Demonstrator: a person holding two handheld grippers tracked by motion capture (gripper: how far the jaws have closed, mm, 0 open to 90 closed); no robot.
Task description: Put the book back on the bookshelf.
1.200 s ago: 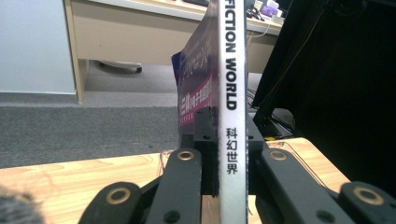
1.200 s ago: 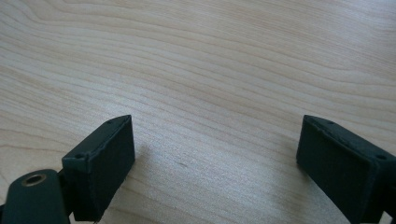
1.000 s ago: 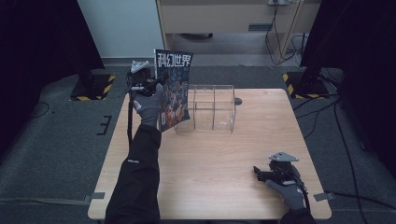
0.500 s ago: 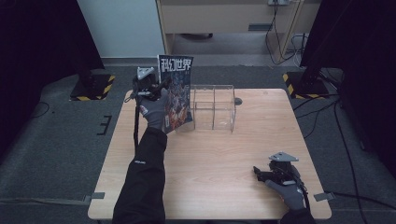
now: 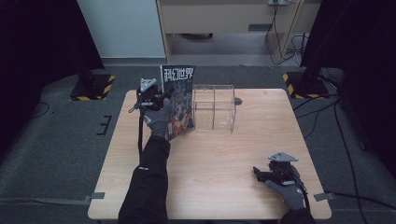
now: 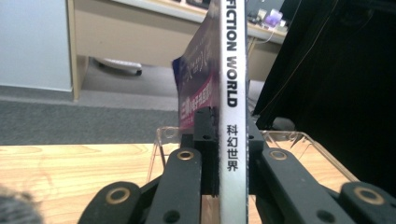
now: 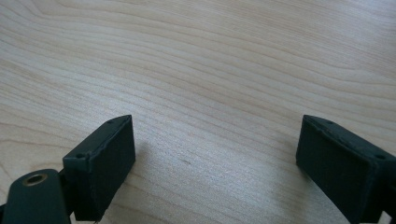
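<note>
- Light wood table (image 5: pixel 224 154) on grey carpet; dark curtains both sides, pale wall panel + wooden cabinet at the back, cables on floor at right, yellow-black striped stand feet by the far corners.
- Clear acrylic organiser (image 5: pixel 214 106) w/ compartments stands at the table's far edge, near centre.
- Left gripper (image 5: pixel 156 100), at far-left of table, is clamped on a magazine (image 5: pixel 179 105) held upright, spine toward its own camera; in the left gripper view the jaws pinch the spine (image 6: pixel 232 116) from both sides, acrylic organiser (image 6: pixel 161 140) just behind.
- Magazine sits just beside the organiser's left wall; whether they touch, can't tell. Its lower corner looks close to the tabletop.
- Right gripper (image 5: pixel 262 173) rests near the table's front-right corner, jaws spread wide, nothing between them; right gripper view shows bare wood (image 7: pixel 210 84) under the pads.
- Vs. a sec ago: left hand + magazine have come down and sit lower against the organiser; grip unchanged. Right gripper hasn't budged.
</note>
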